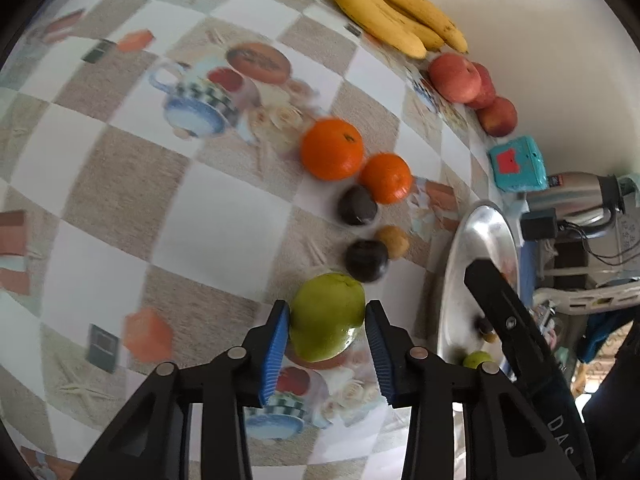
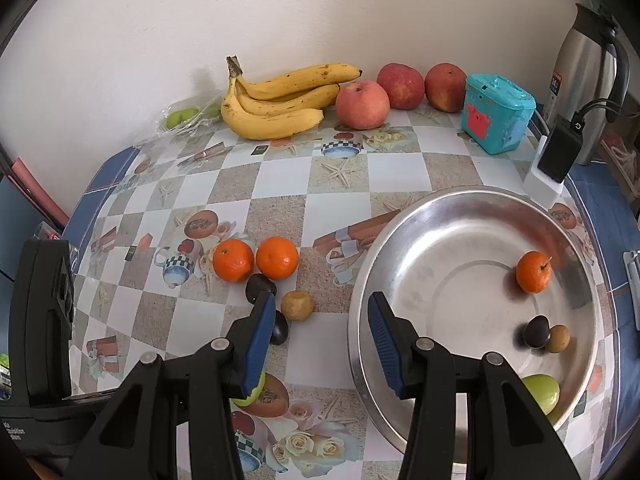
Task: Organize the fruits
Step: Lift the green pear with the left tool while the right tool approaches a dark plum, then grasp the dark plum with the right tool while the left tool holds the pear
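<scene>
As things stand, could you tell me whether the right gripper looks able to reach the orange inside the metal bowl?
Probably yes. The right gripper is open and empty above the metal bowl rim, and nothing lies between it and the orange on the far side.

Between the ribbed blue rubbery fingers (image 1: 276,344) sits a smooth, glossy green fruit (image 1: 326,316); beside them, a shiny metal bowl (image 2: 472,216).

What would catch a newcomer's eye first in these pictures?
Probably the big shiny metal bowl at right, already holding a tangerine and some smaller fruit. Next, the yellow bananas and red apples along the back wall. Up close, the left hand-held gripper brackets a green fruit.
</scene>
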`<state>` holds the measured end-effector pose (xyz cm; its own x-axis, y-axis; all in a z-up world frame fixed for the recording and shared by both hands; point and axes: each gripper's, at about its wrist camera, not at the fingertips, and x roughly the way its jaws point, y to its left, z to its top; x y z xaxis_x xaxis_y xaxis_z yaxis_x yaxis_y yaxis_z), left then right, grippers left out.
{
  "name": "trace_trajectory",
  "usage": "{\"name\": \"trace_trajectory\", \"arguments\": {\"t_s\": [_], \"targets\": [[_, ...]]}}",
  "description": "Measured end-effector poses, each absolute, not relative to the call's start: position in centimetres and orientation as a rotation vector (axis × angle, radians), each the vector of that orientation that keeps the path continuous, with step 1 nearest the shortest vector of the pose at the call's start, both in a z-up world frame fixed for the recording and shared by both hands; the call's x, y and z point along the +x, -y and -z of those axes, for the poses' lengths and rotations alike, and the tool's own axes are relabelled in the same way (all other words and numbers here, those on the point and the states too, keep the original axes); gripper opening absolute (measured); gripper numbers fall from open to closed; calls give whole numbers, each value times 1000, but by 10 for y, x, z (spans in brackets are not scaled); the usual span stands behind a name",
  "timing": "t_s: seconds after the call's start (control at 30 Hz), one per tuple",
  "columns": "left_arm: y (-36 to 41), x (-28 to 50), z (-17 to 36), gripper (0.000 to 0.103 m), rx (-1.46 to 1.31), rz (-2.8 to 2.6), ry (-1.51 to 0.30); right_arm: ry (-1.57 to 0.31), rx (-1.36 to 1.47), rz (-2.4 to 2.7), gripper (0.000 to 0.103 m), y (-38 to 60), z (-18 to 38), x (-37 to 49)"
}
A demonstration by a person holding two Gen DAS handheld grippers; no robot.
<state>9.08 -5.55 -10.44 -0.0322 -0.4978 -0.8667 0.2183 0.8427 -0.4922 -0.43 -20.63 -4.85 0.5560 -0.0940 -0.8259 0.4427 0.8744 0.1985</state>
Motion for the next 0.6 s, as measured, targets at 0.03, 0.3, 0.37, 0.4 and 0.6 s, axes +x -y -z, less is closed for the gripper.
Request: {"name": "trace_trajectory", "arguments": {"t_s": [0.03,0.3,0.37,0.4,0.6], "targets": [[52,93,103,41,-237,571,-1491,-936,408,324,50,205,49,-3],[15,113,92,41,-322,461,-1429,-970,386,259,50,186,60,11],[9,116,89,41,-337,449,-1417,-991,396,252,50,183,67,14],[7,118,88,41,-347,443,-1414,-1004,405,249,50,182,71,16],[1,123,87,41,-370,432,-1413,-1058,470,240,48,179,94,25]]}}
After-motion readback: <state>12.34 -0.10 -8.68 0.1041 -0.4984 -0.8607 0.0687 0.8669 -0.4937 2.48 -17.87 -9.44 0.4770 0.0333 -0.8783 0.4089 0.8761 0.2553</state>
